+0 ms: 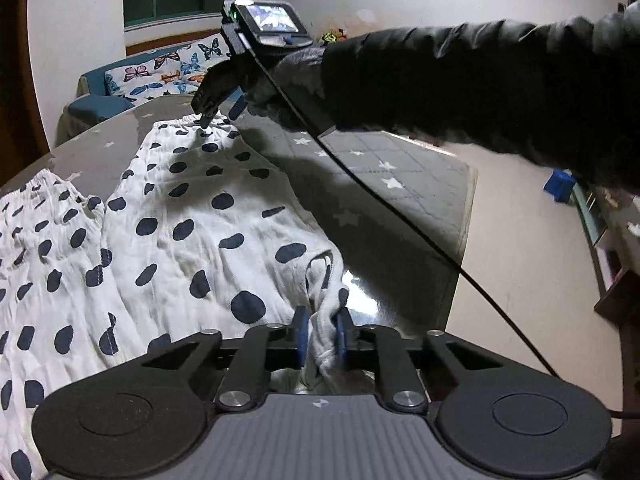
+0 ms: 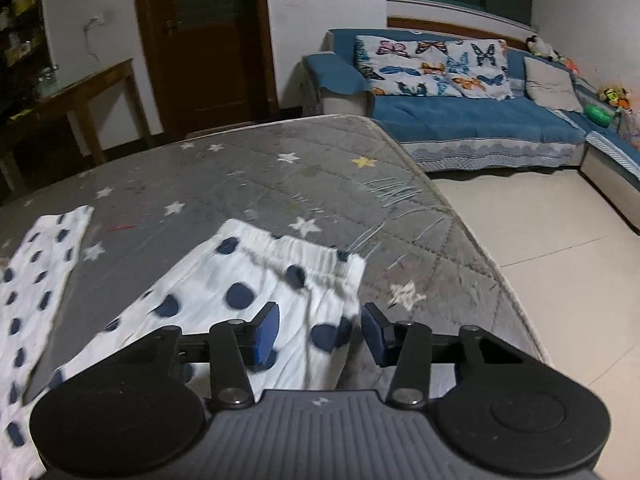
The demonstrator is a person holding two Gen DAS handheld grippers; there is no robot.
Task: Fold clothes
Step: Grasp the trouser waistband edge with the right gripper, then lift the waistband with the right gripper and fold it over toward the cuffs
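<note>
White trousers with dark blue dots (image 1: 180, 220) lie spread on a grey star-patterned table cover (image 1: 360, 184). My left gripper (image 1: 322, 332) is shut on a bunched white corner of the trousers at the near edge. At the far end, my right gripper (image 1: 220, 114) hovers at the elastic cuff, held by a hand in a dark sleeve (image 1: 480, 80). The right wrist view shows that gripper (image 2: 320, 334) open, its blue pads (image 2: 266, 334) apart on either side of the trouser leg's (image 2: 240, 292) right edge, just short of the gathered cuff. The other leg (image 2: 36, 272) lies to the left.
The table cover (image 2: 280, 184) ends in a rounded edge on the right, above a tiled floor (image 2: 540, 260). A blue sofa with butterfly cushions (image 2: 480, 120) stands behind; a wooden side table (image 2: 80, 88) and a door (image 2: 208, 40) are at back left. A black cable (image 1: 400, 224) trails from the right gripper.
</note>
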